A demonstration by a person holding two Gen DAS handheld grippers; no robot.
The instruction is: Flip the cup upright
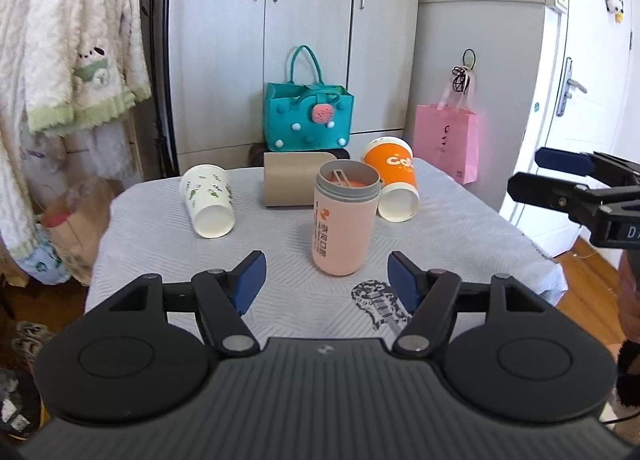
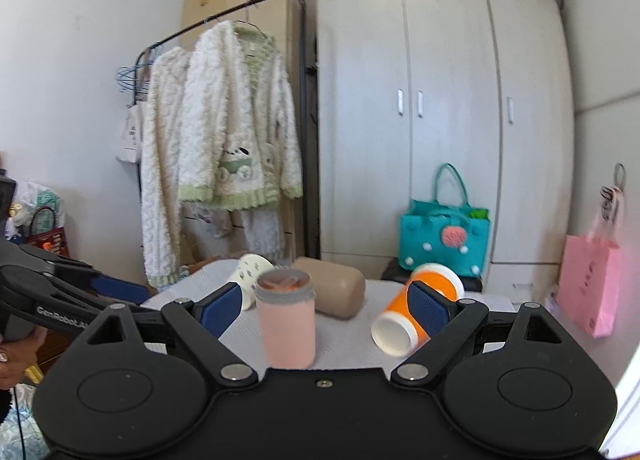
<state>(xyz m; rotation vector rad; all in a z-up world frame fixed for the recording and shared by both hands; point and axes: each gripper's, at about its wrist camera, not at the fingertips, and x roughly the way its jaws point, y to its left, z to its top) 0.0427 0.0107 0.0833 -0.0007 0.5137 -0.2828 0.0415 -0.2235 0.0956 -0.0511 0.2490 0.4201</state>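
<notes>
A pink cup (image 1: 344, 220) with a grey rim stands upright in the middle of the table; it also shows in the right wrist view (image 2: 286, 320). An orange paper cup (image 1: 392, 180) (image 2: 404, 320), a white cup with green print (image 1: 208, 200) (image 2: 250, 276) and a tan cup (image 1: 296, 184) (image 2: 336, 286) lie on their sides behind it. My left gripper (image 1: 326, 280) is open and empty, just in front of the pink cup. My right gripper (image 2: 326, 304) is open and empty, held above the table's right side; it shows at the right of the left wrist view (image 1: 532, 172).
The table (image 1: 460, 236) has a pale grey cloth. A teal bag (image 1: 308, 120) and a pink paper bag (image 1: 446, 144) stand behind it by the wardrobe (image 1: 280, 20). Fluffy clothes (image 1: 68, 40) hang on a rack at the left.
</notes>
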